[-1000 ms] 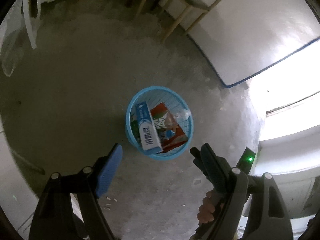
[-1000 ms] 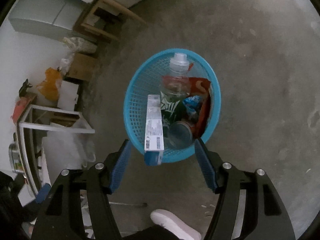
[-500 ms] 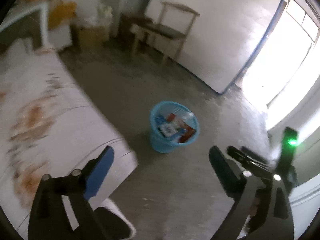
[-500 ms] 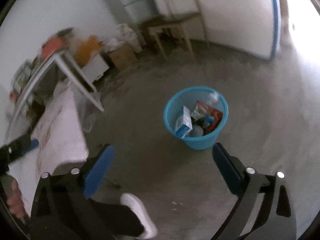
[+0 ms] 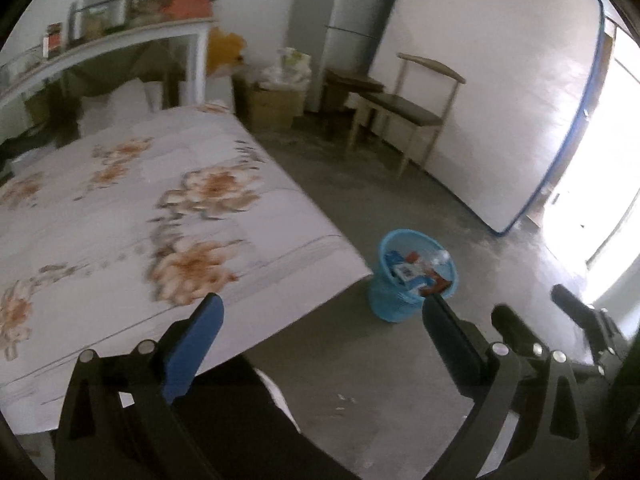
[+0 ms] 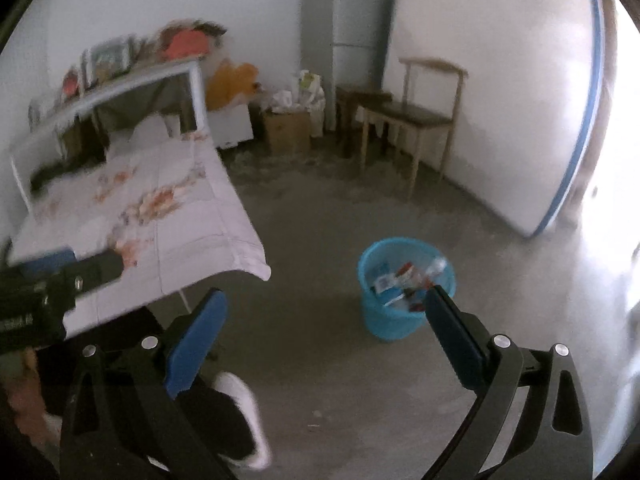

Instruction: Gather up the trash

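Note:
A blue plastic wastebasket [image 5: 394,308] stands on the concrete floor, holding a white-and-blue box, red wrappers and a clear bottle. It also shows in the right wrist view [image 6: 384,320]. My left gripper [image 5: 320,320] is open and empty, raised well back from the basket. My right gripper [image 6: 324,316] is open and empty, also well back from it. The right gripper's body shows at the right of the left wrist view [image 5: 580,320]. The left gripper's body shows at the left of the right wrist view [image 6: 60,276].
A table with a floral cloth [image 5: 120,216] stands left of the basket. A wooden chair [image 5: 404,108], a cardboard box [image 5: 272,108], a grey fridge [image 5: 352,24] and a cluttered white shelf [image 5: 120,40] line the far wall. A white shoe [image 6: 244,420] is below.
Both grippers have lifted up and back from right above the basket. The views now tilt up to take in the table and the room.

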{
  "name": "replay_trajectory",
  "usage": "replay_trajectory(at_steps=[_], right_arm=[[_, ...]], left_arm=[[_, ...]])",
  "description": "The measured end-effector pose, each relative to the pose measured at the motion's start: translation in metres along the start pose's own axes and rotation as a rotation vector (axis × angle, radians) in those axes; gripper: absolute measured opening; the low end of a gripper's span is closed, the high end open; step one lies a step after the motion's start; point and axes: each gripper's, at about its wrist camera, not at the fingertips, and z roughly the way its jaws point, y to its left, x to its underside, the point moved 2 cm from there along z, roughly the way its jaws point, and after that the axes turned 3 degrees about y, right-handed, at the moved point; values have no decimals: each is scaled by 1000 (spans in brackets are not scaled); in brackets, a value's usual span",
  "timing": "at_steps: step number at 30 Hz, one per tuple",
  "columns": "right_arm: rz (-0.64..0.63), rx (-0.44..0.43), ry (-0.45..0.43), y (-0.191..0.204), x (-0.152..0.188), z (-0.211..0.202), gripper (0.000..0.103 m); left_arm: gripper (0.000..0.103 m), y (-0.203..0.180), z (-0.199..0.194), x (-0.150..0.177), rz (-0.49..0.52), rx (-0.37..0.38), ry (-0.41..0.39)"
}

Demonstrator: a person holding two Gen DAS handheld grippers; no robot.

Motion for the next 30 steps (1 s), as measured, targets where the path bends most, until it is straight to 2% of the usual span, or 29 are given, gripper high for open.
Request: replay_trajectory(at_steps=[3, 6, 9, 12, 18, 30], right_arm=[[-60, 6, 5, 18, 0, -3, 95], [-26, -16, -13, 26, 0, -7, 95], [22, -40, -8, 29, 0, -6, 95], [46, -59, 14, 32, 1, -3, 95], [19, 30, 50, 41, 8, -3, 95], [56, 70, 54, 27, 12, -2, 95]], left_arm=[[97, 13, -16, 2, -30, -91, -59], [97, 25, -28, 4, -56, -152, -105], [97, 34, -32, 4, -64, -215, -98], [97, 40, -30, 10, -71, -235, -79], [97, 43, -23, 18, -54, -274, -26], [97, 44, -29, 21, -40, -322, -15]])
